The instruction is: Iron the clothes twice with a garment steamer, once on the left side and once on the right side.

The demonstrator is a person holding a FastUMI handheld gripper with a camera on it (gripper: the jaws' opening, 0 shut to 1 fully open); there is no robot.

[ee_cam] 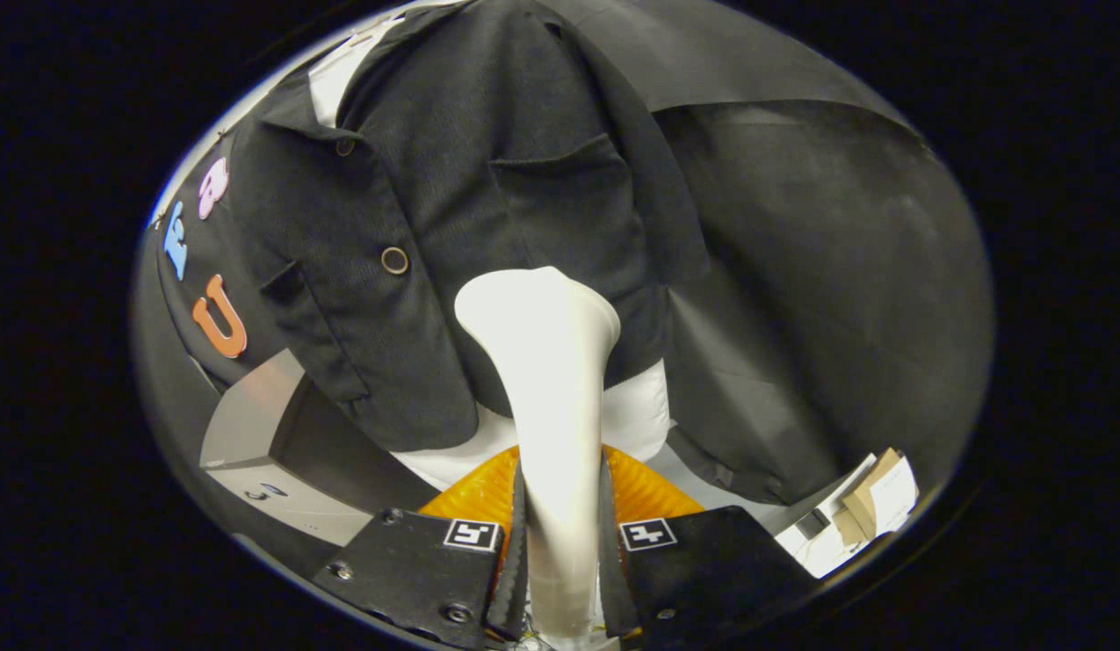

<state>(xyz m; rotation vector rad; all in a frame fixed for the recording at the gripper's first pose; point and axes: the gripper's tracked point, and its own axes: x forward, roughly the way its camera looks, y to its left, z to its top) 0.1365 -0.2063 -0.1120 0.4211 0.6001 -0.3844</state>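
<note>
Your gripper (560, 551) is pinching the handle of the white plastic garment steamer (546, 380): both fingers press on the handle, one at each side, and the handle stands between them. From the fingers the steamer goes forward and becomes wider at its head. The flat head lies on the lower front of the dark grey corduroy jacket (469, 226), or very close to it; you cannot tell from this view if it really touches the cloth.

The jacket hangs in front of you, tilted in the view. The steamer head is just under the chest pocket (569, 190), on the side of the jacket that is away from the round brown button (395, 260). A second button (344, 146) sits higher, near the collar. Under the jacket you see a white garment (641, 416); its hem comes out below the jacket's edge, at both sides of the steamer.

Just behind the fingers there is an orange ribbed part (645, 493). Beside the jacket stands a grey box-shaped unit (252, 434). At the other side some cardboard and paper items (871, 506) lie low.
</note>
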